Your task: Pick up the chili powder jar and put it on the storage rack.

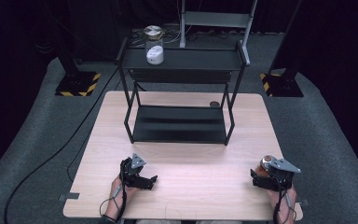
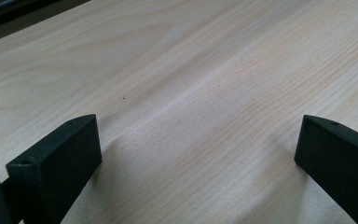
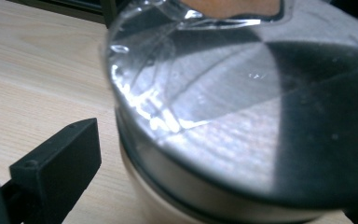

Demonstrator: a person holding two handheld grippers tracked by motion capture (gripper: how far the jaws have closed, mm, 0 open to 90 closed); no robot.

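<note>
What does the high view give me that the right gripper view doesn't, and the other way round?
The high view alone takes in the black two-level rack, the lidded glass jar on its top shelf, and the left gripper, resting on the table.

The right gripper view alone gives a close look at a shiny metal lid on a jar right between the right gripper's jaws; one jaw stands apart from it, the other is hidden.

Both take in the right gripper, that jar, and the light wooden table.

Two jars (image 1: 154,44) (image 1: 266,163), one rack (image 1: 182,93), one table (image 1: 191,186).
</note>
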